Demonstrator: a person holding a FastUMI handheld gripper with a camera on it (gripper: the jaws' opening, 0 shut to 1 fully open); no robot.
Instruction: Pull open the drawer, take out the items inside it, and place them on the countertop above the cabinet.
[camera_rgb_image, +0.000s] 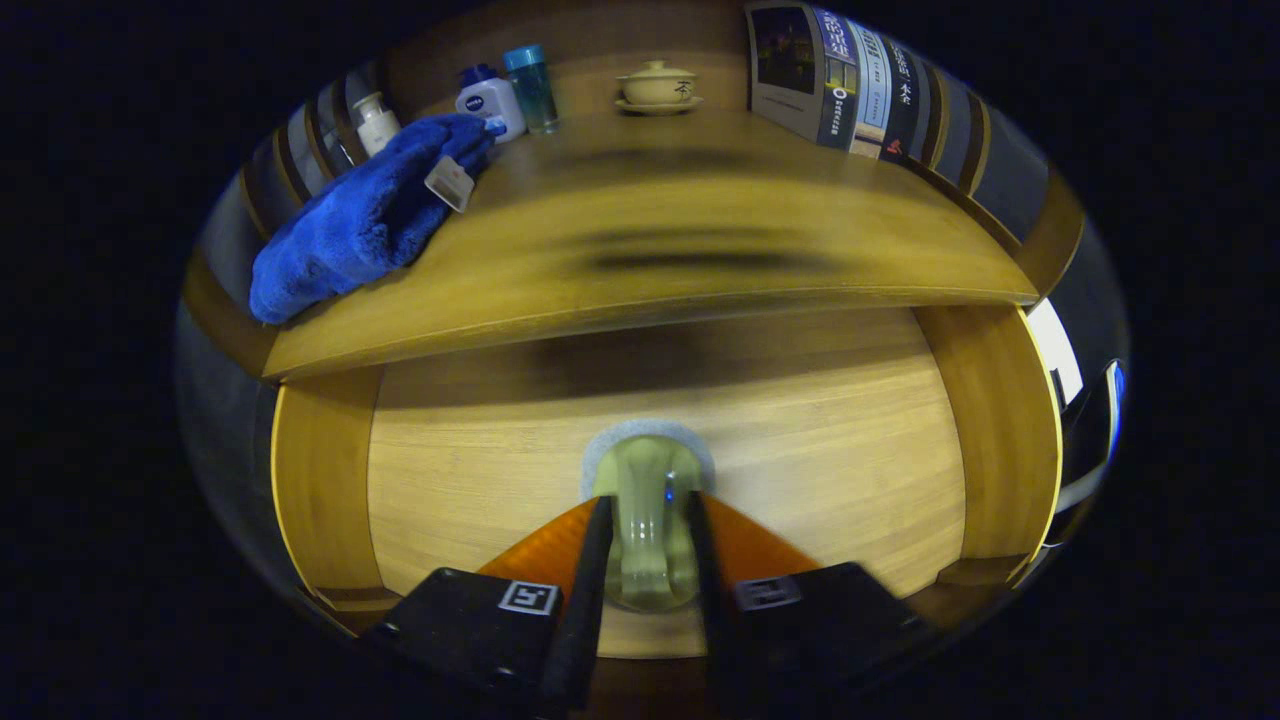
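Up on the desk (640, 250), from the left: a blue towel (360, 225), a pump bottle (375, 122), two more bottles, a lidded cup (657, 85), then books (850, 85). Below sits the drawer (800, 440), front flat and seemingly not pulled out. Its knob (648, 500) sticks straight out toward the gripper (648, 560), stem lying between the two fingers, which pinch it from either side. The pull should run straight back along them.

Warm, dim light fell from above, the countertop (640, 250) smeared by motion blur (edges bowed by fisheye), shadow beneath it.
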